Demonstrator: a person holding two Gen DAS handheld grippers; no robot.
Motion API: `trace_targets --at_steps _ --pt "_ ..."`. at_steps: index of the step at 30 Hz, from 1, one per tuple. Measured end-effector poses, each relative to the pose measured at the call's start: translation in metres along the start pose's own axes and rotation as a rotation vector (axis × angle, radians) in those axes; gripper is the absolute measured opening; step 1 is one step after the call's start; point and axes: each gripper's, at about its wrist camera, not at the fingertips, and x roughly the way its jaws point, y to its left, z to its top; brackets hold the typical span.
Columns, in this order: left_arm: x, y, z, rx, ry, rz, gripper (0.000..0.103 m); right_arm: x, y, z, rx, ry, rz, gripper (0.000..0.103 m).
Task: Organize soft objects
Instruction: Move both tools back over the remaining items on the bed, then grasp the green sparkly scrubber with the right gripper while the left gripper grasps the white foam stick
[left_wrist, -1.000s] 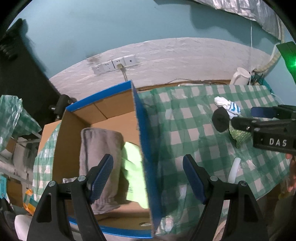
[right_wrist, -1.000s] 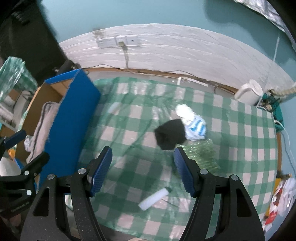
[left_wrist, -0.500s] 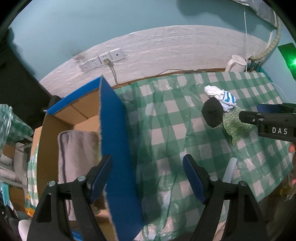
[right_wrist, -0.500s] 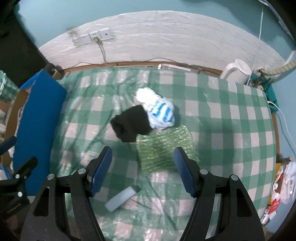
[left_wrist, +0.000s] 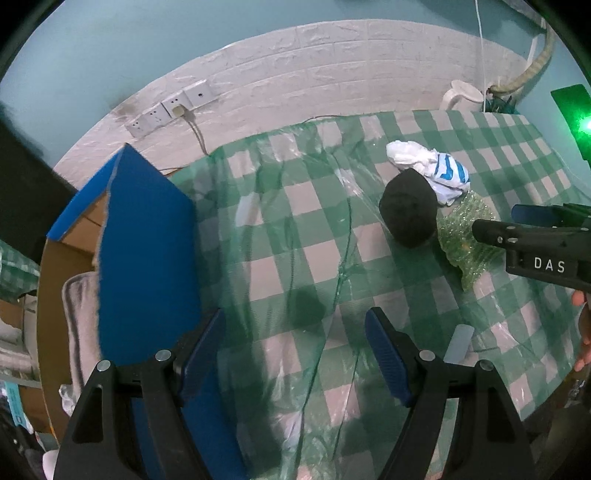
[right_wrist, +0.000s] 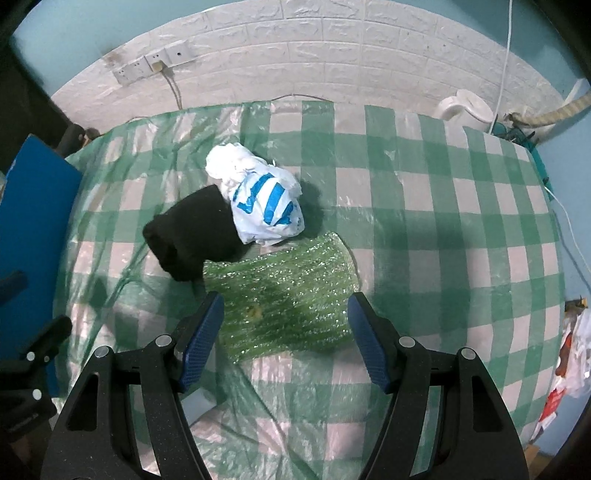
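On a counter (right_wrist: 424, 192) under a green checked cloth, the right hand-held gripper (right_wrist: 285, 334) hangs jaws apart and empty, pointing down over a green bubble-wrap sheet (right_wrist: 288, 295). At the sheet's eleven o'clock lie a black sock roll (right_wrist: 192, 236) and a white-and-blue plastic bag (right_wrist: 266, 203), touching. The left hand-held gripper (left_wrist: 295, 347), also open and empty, hovers beside a blue-edged cardboard box (left_wrist: 147, 251) holding a grey towel (left_wrist: 79, 325). This looks like the reach for a pickup; next, lower and close on the sheet.
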Motion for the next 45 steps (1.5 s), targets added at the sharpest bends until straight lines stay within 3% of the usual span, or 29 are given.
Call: trace_targets --at_steps 10,20,26,29,36,45 --pt "0.024 -0.009 0.011 -0.002 0.015 -0.021 0.079 0.014 0.007 0.004 -0.028 0.007 0.007 0.069" --pt "0.041 -0.011 0.009 -0.001 0.050 -0.031 0.079 0.039 0.020 -0.002 -0.125 0.039 -0.061 0.069" --pt "0.042 -0.009 0.008 -0.005 0.058 -0.037 0.079 0.040 0.018 -0.005 -0.122 0.026 -0.040 0.069" --pt "0.044 -0.010 0.007 -0.002 0.061 -0.038 0.079 0.039 0.015 -0.007 -0.127 0.027 -0.032 0.062" --pt "0.040 -0.017 0.003 0.019 0.058 -0.043 0.079 0.033 0.017 -0.017 -0.128 0.041 -0.031 0.017" --pt "0.026 -0.029 -0.005 0.055 0.046 -0.081 0.079 0.020 0.018 -0.040 -0.110 0.081 -0.035 0.013"
